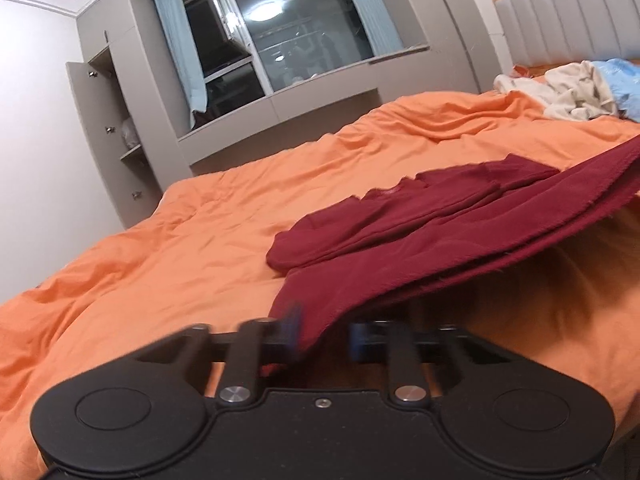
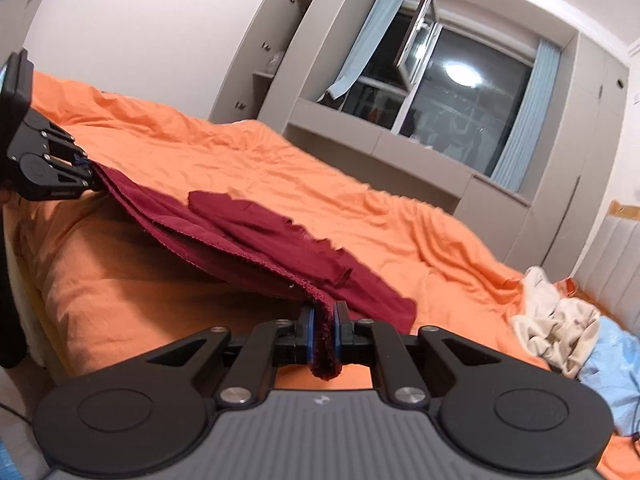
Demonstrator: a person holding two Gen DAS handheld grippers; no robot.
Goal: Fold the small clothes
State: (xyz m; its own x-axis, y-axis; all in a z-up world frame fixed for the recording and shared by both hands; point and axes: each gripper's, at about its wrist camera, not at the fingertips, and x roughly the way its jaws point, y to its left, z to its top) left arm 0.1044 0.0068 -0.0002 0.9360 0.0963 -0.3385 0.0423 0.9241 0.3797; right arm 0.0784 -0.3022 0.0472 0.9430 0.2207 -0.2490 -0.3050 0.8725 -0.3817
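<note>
1. The dark red garment [image 2: 256, 236] is what we're working on. It's partly flat on the orange duvet [image 1: 168, 248], with a sleeve folded over on top, and its near edge is lifted off the bed and stretched between our two grippers.
2. Our right gripper [image 2: 324, 330] has its blue pads [image 2: 307, 332] pinched tight on a bunched bit of the red hem, a little tail of fabric hanging down behind them.
3. Our left gripper [image 1: 322, 334] is blurry in its own view: the pads look a fair way apart with the fabric draped between them. From the right wrist view the cloth runs taut straight into its jaws, so it has hold of that corner.
4. Further out, a pile of cream and light blue clothes [image 2: 568, 332] sits near the padded headboard [image 1: 568, 12], well apart from the red one.
5. Behind the bed: a window [image 2: 452, 92] with pale blue curtains, dark outside, and a grey wardrobe [image 1: 108, 132] with a door open.
</note>
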